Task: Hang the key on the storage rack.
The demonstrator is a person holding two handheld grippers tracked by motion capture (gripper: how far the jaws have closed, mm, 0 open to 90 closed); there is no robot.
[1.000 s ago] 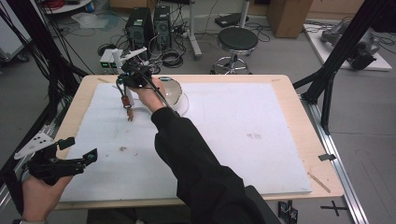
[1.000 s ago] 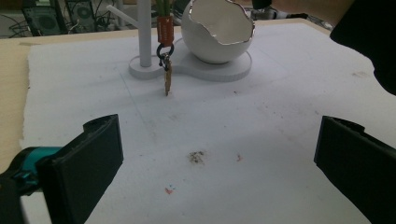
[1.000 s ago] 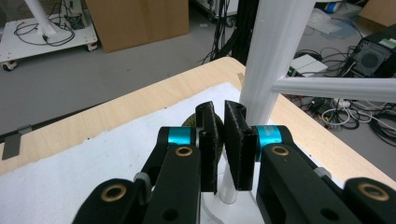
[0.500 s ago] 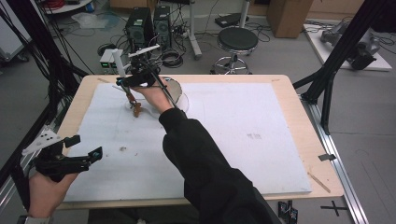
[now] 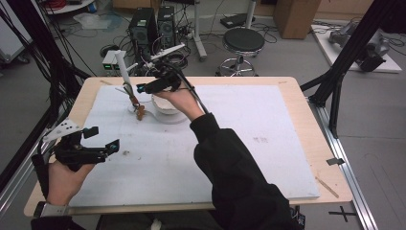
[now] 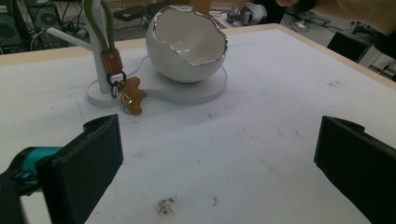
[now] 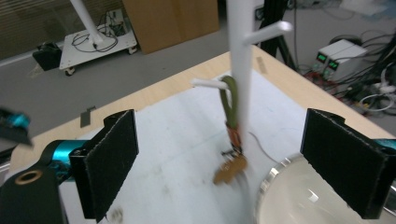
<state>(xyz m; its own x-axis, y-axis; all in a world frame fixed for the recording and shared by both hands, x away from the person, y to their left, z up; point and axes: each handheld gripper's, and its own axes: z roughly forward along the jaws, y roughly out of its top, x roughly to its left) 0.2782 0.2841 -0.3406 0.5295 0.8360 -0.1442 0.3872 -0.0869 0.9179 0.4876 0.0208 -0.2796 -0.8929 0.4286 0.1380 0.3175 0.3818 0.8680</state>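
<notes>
Right gripper (image 5: 143, 88) tips blurred; keychain (image 7: 229, 169) too

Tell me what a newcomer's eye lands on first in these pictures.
First, the white peg stand at the far left of the table, with a keychain hanging by its green loop from a peg, its brown charm low near the stand's base. Right beside it sits a white eggshell-shaped bowl on a round base. The right gripper hangs open just by the stand; the left gripper waits open near the table's near left edge.

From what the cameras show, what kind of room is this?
Probably a robotics or electronics lab: bench power supplies and tangled cables on the floor, a black frame around the padded table, and a stool.
</notes>
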